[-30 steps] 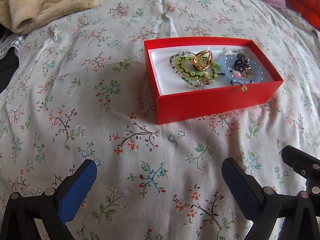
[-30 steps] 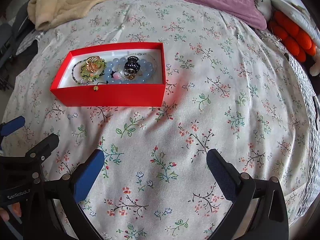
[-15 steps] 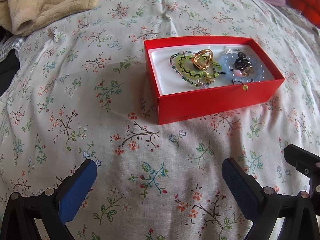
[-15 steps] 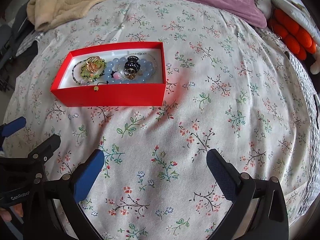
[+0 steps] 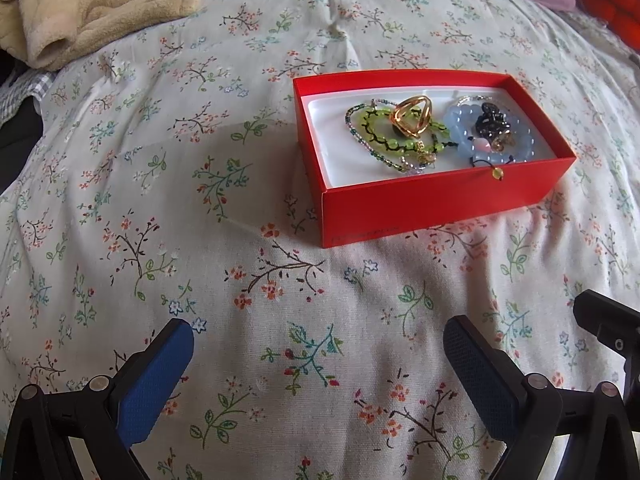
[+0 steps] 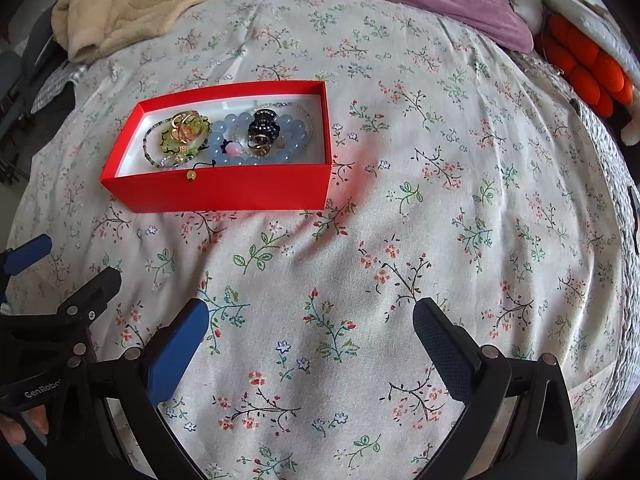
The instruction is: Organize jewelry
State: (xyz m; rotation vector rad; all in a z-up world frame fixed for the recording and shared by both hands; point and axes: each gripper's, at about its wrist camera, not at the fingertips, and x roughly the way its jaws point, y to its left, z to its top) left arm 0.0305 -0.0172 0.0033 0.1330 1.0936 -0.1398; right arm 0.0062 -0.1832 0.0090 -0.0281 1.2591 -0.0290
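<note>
Barely anything had shifted over the last second: both views crept only slightly and the red box (image 5: 436, 148) sat where it was on the floral bedspread (image 5: 200, 200). Left gripper (image 5: 320, 368) and right gripper (image 6: 310, 344) hovered low over the cloth, jaws spread wide, holding nothing. Beaded bracelets (image 6: 256, 140), gold ring (image 5: 412, 115) and dark clip (image 6: 262, 126) all lay inside the box. Judging by that, the sorting looked about done; a lid, if any, wasn't in sight.
</note>
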